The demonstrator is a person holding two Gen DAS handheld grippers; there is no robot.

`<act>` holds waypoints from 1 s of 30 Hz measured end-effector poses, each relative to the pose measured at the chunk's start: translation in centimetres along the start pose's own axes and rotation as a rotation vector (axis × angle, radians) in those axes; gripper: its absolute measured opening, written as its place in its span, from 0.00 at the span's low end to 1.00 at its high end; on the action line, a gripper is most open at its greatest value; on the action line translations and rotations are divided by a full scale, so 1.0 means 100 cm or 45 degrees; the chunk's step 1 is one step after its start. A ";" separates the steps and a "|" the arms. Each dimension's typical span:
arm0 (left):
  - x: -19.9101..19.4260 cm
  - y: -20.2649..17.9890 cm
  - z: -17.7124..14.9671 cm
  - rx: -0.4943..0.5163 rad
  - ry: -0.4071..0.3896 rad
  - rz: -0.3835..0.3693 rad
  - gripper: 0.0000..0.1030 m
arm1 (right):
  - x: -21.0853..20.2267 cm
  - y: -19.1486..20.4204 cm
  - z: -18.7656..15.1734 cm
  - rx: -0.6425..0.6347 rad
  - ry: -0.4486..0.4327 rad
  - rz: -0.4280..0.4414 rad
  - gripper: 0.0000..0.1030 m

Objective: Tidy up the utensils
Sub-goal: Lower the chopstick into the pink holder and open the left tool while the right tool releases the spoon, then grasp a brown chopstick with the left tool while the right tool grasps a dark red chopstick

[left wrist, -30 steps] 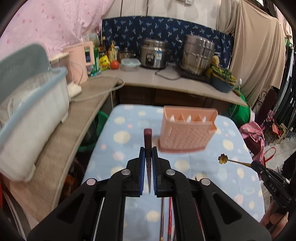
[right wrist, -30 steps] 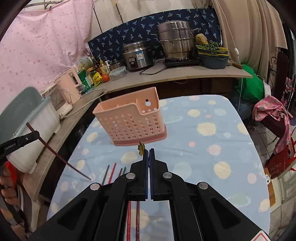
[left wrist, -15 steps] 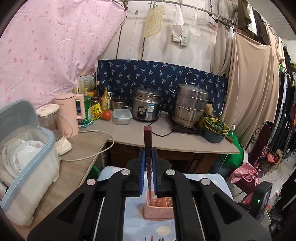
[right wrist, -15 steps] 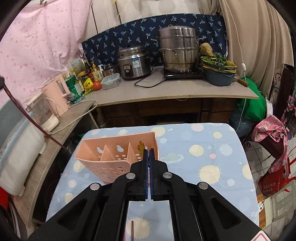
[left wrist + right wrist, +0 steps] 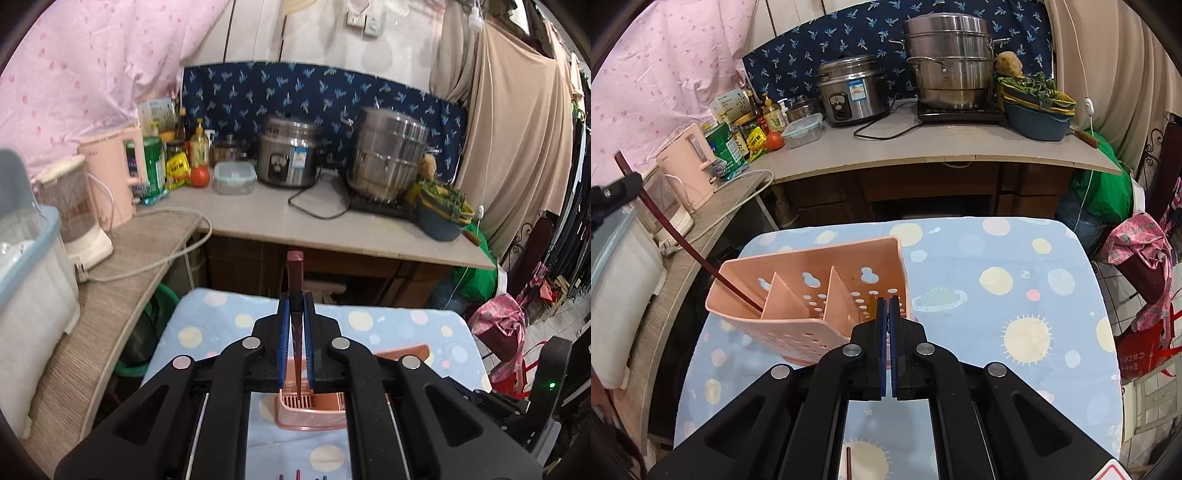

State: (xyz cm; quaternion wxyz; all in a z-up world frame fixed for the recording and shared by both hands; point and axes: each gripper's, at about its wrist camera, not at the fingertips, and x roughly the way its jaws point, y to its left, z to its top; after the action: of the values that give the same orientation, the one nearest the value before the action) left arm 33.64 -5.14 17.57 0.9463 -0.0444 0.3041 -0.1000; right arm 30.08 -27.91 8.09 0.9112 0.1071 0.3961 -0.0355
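Observation:
A pink perforated utensil caddy [image 5: 812,295] with dividers stands on the blue spotted tablecloth [image 5: 997,280]. My left gripper [image 5: 295,314] is shut on a dark red chopstick [image 5: 294,266]. In the right wrist view that chopstick [image 5: 679,236] slants down with its tip inside the caddy's left compartment. The caddy's base [image 5: 310,410] shows below the left gripper. My right gripper [image 5: 885,306] is shut on a thin gold utensil, mostly hidden between the pads, above the caddy's right compartment.
More chopsticks lie on the cloth near me [image 5: 847,461]. A counter [image 5: 923,147] behind holds a rice cooker [image 5: 853,92], a steel steamer pot [image 5: 949,59], a kettle [image 5: 690,162] and bottles. A dish bin [image 5: 26,295] sits at left.
Both grippers have lowered toward the caddy. The chopstick's tip now sits inside the left compartment, and the right gripper has come down over the right compartment.

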 end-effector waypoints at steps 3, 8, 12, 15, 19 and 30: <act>0.013 0.003 -0.007 -0.007 0.046 0.015 0.07 | 0.002 -0.001 -0.002 0.005 0.004 0.016 0.02; 0.025 0.009 -0.020 -0.022 0.089 0.037 0.09 | 0.002 0.003 -0.002 -0.001 -0.018 0.018 0.04; 0.020 0.013 -0.026 -0.033 0.080 0.054 0.47 | -0.008 0.001 -0.003 0.018 -0.049 0.026 0.09; 0.007 0.015 -0.030 -0.021 0.042 0.063 0.51 | -0.024 0.001 -0.006 0.023 -0.085 0.036 0.15; -0.014 0.019 -0.041 -0.007 0.041 0.066 0.53 | -0.051 0.001 -0.024 0.012 -0.113 0.054 0.22; -0.061 0.044 -0.143 0.029 0.180 0.110 0.57 | -0.092 -0.001 -0.146 0.007 0.024 0.087 0.25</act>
State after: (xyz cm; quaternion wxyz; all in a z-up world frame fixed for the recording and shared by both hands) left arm 21.18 0.15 8.77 0.9264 -0.0134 0.3706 -0.0654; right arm 13.34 -24.96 5.13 0.9078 0.1236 0.4007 -0.0043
